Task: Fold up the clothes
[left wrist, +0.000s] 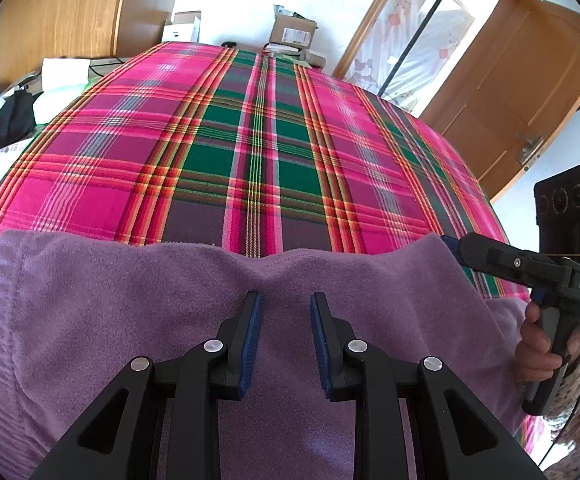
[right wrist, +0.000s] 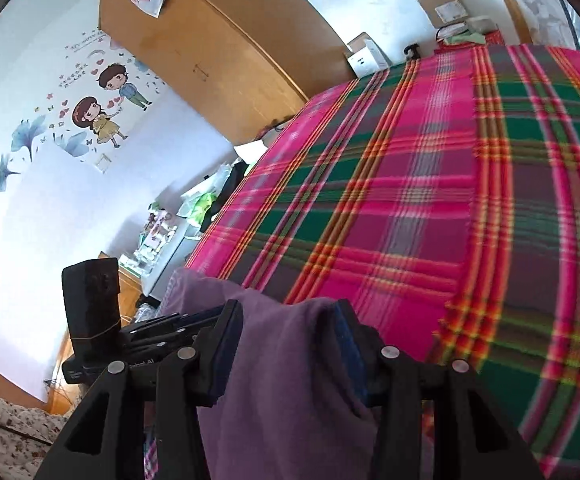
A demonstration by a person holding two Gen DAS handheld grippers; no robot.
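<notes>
Left wrist view: the left claw (left wrist: 286,312) hovers spread, gripping nothing, over the fuzzy purple fleece garment (left wrist: 170,304) lying on the pink-and-green plaid bed cover (left wrist: 258,148) beneath it. Right wrist view: the right claw (right wrist: 286,316) pinches a fold of that fleece (right wrist: 290,364), bed ahead.

Bed covered by a pink, green and purple plaid sheet (left wrist: 250,152). Wooden wardrobe (right wrist: 218,52) against a white wall bearing cartoon couple decals (right wrist: 102,108). Cardboard boxes (left wrist: 293,34) beyond the far end of the bed. Panelled wooden door (left wrist: 518,92) at right, beside a sunlit glass panel (left wrist: 414,24).
</notes>
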